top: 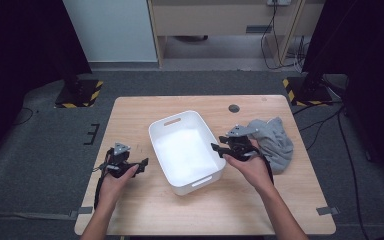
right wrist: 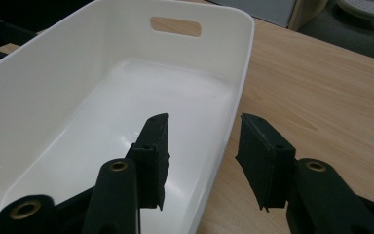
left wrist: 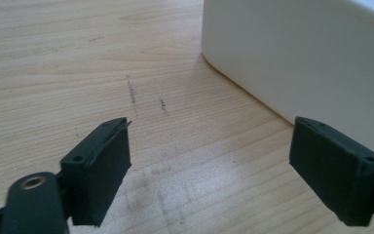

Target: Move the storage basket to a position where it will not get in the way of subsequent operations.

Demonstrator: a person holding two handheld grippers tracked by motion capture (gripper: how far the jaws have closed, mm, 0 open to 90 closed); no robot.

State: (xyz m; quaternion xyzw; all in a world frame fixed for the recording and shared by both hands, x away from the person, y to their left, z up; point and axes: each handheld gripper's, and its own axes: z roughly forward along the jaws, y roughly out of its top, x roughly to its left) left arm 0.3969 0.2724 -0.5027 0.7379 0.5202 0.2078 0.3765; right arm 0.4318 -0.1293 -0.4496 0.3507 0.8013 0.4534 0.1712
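A white plastic bin (top: 155, 134) with handle slots stands empty in the middle of the wooden table (top: 145, 212). My left gripper (top: 144, 164) hovers low over the table just left of the bin, open, with nothing between its jaws. In the left gripper view it (left wrist: 209, 165) faces the bin's outer wall (left wrist: 297, 53). My right gripper (top: 215, 148) sits at the bin's right rim. In the right gripper view it (right wrist: 204, 156) straddles the bin wall (right wrist: 241, 58), one jaw inside and one outside, with a gap still showing on the inner side.
A crumpled grey cloth (top: 276, 141) lies on the table right of the bin, behind my right hand. A round cable hole (top: 234, 108) is in the tabletop at the back. Black stands with striped feet (top: 77, 95) flank the table.
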